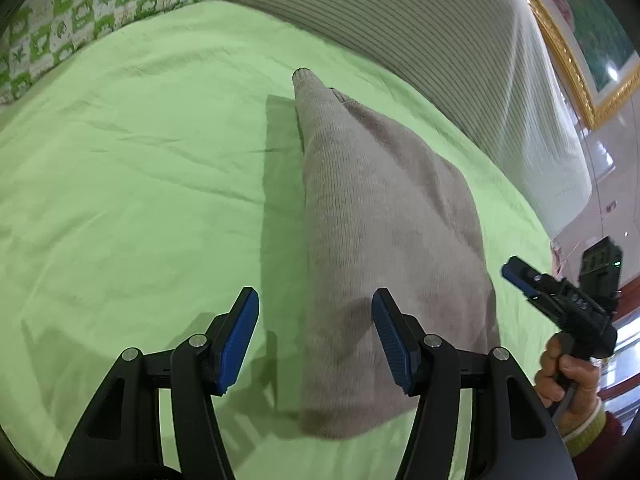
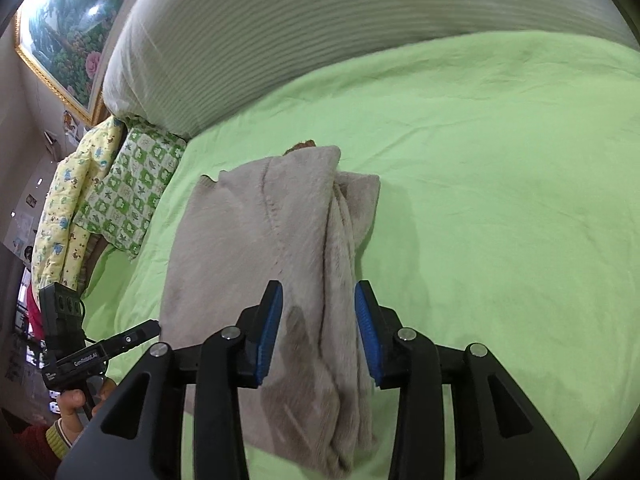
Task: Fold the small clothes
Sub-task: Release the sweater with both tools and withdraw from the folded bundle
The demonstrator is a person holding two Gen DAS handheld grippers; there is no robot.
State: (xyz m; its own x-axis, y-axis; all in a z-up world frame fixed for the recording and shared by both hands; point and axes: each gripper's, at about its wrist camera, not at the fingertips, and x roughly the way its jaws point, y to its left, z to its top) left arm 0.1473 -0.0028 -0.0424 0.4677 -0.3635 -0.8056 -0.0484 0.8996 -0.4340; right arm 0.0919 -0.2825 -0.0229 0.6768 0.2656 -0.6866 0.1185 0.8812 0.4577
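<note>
A beige knitted garment [image 1: 384, 240] lies folded into a long narrow shape on the green bed sheet [image 1: 140, 160]. My left gripper [image 1: 316, 340] hovers open over its near left edge; no cloth is pinched between the blue pads [image 1: 240, 344]. In the right wrist view the same garment [image 2: 260, 248] shows a rolled fold along its right side. My right gripper [image 2: 320, 332] stands open above that fold, pads apart and clear of the cloth. Each gripper also appears in the other's view, held by a hand: the right gripper [image 1: 520, 276] and the left gripper [image 2: 136, 334].
A large striped white bolster [image 1: 440, 40] runs along the far edge of the bed. A green-and-white patterned quilt [image 2: 132, 188] and a yellow printed quilt [image 2: 68, 200] lie at one end. A gold-framed painting [image 2: 68, 28] hangs on the wall behind. The sheet [image 2: 500, 200] is wrinkled.
</note>
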